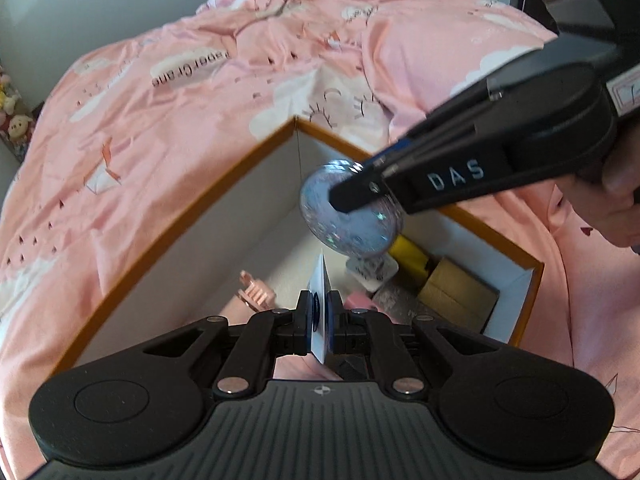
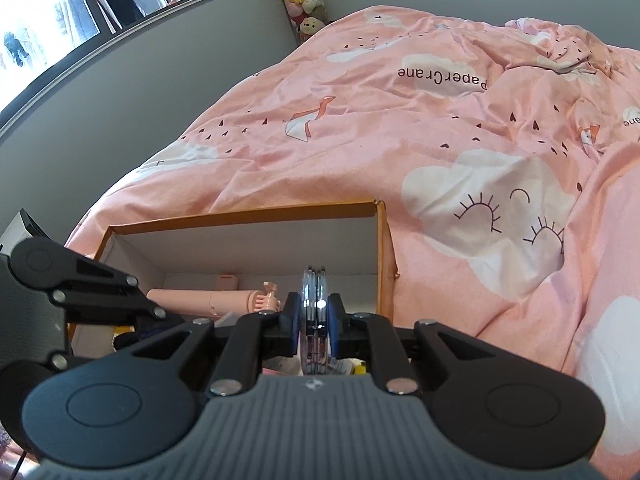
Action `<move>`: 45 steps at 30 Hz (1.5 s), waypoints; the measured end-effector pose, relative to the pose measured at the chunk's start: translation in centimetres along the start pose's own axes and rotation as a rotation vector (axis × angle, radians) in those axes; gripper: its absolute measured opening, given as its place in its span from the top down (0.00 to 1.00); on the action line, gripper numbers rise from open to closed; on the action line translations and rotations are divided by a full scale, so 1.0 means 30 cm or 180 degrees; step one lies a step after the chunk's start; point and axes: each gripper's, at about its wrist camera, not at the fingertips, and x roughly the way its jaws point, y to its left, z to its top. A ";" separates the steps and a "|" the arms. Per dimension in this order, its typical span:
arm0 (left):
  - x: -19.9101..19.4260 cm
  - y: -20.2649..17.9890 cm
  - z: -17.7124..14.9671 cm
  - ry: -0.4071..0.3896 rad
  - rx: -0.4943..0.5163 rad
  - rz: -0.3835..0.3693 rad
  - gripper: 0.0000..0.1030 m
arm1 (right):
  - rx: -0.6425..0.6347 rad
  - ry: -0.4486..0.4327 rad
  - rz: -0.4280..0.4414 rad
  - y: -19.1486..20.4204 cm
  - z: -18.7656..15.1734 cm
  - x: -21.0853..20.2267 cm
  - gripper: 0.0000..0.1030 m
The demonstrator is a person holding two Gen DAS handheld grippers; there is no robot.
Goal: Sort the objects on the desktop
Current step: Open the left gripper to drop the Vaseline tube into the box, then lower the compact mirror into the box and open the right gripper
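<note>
Both grippers hang right over the orange-edged box [image 1: 192, 216]. The left gripper [image 1: 320, 312] pinches a thin white card [image 1: 322, 280] edge-on; the right gripper [image 2: 315, 312] clamps a round glittery disc [image 1: 348, 216], probably a compact mirror, nearer the far corner. Both drops are straight down.

The left gripper [image 1: 319, 312] points steeply down, its jaws closed on the edge of a thin white card [image 1: 320, 300] that stands upright between the pads. The right gripper [image 2: 314, 314] also angles downward, jaws nearly shut and clamped on a flat round compact [image 2: 314, 300] held on edge. In the left wrist view the right gripper [image 1: 352, 196] reaches in from the upper right, its fingertips pinching the glittery disc [image 1: 352, 216], and part of the person's hand [image 1: 616, 208] shows behind it gripping the handle
</note>
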 end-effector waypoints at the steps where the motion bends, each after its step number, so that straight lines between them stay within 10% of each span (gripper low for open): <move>1: 0.005 -0.001 -0.003 0.0023 -0.0001 0.0003 0.93 | -0.0017 0.0003 0.0013 0.002 0.002 0.005 0.86; 12: -0.002 -0.008 -0.030 0.0058 -0.0040 0.0018 0.92 | -0.0157 0.0139 0.0018 0.035 0.035 0.092 0.86; 19: -0.059 0.009 -0.064 -0.0076 -0.0192 -0.0004 0.69 | -0.0203 0.0222 -0.0041 0.042 0.047 0.138 0.86; 31: -0.226 0.098 -0.181 -0.0436 -0.1152 0.0395 0.52 | -0.0342 0.0452 -0.0229 0.104 0.069 0.245 0.86; 45: -0.220 0.126 -0.229 -0.0216 -0.1398 0.0497 0.52 | -0.0608 0.0657 -0.0492 0.135 0.066 0.292 0.83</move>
